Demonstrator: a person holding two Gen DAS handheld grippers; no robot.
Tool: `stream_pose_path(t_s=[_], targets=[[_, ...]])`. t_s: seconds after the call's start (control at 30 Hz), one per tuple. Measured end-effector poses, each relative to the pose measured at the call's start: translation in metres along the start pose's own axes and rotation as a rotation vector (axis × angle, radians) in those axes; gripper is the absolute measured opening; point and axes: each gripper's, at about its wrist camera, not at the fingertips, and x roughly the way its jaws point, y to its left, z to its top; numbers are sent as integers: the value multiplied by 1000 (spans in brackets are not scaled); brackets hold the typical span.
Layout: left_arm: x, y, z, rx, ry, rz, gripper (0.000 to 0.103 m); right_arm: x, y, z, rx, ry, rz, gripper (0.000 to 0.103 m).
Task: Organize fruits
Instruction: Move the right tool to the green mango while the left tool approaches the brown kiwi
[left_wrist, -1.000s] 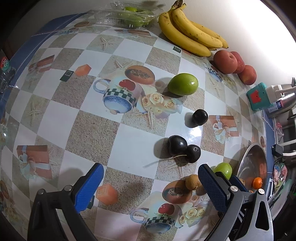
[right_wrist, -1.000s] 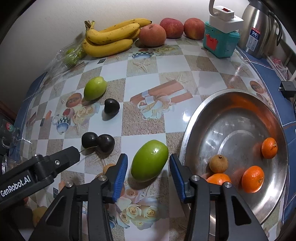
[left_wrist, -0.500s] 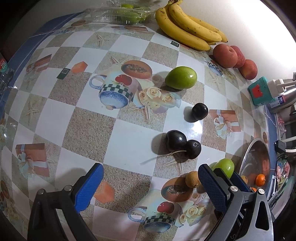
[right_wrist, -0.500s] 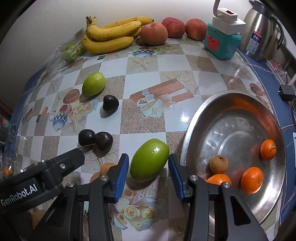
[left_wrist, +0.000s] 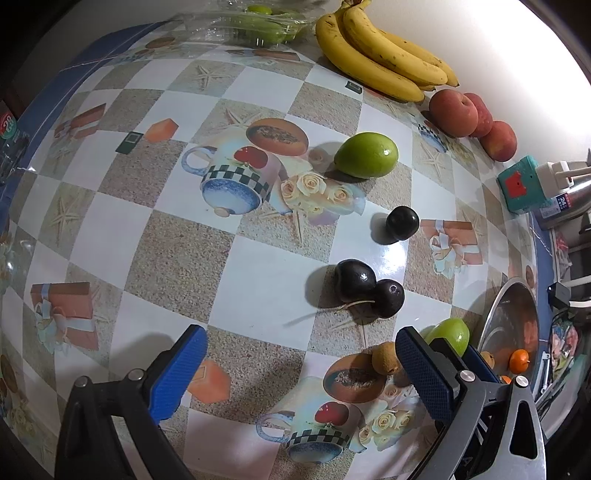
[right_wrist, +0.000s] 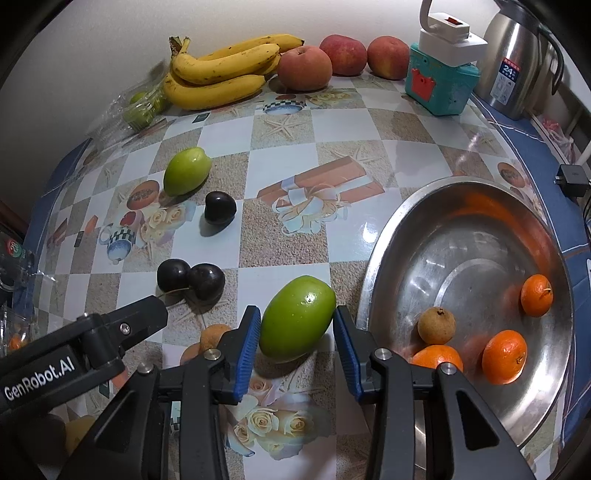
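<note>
My right gripper (right_wrist: 297, 326) is shut on a large green fruit (right_wrist: 297, 317), a blue pad touching each side; the fruit still seems to rest on the tablecloth, just left of the steel bowl (right_wrist: 373, 280). The bowl holds three oranges (right_wrist: 504, 356) and a small brown fruit (right_wrist: 436, 325). My left gripper (left_wrist: 299, 339) hangs open over the cloth with nothing between its fingers. The gripped fruit (left_wrist: 448, 334) shows behind its right finger. A pair of dark plums (left_wrist: 365, 288), a single plum (left_wrist: 402, 222) and a second green fruit (left_wrist: 365, 155) lie beyond.
Bananas (right_wrist: 221, 74) and three red peaches (right_wrist: 304, 66) line the back wall, with a bag of green fruit (right_wrist: 142, 109) at the left. A teal box with a plug (right_wrist: 439, 85) and a steel kettle (right_wrist: 517, 70) stand at the back right. A small brown fruit (right_wrist: 214, 332) lies beside my right gripper.
The right gripper's jaws have narrowed until the pads meet the green fruit. The left gripper stays open and almost still.
</note>
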Motion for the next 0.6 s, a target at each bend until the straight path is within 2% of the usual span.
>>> stream_pose_path(t_s=[0.27,0.6], targets=[[0,-1,0,0,3,-9,103,-6,-4,0,24,-8,36,40],[1,-3,-1,-1,12,-19,103,-5,-1,-3,-5,11,24,40]])
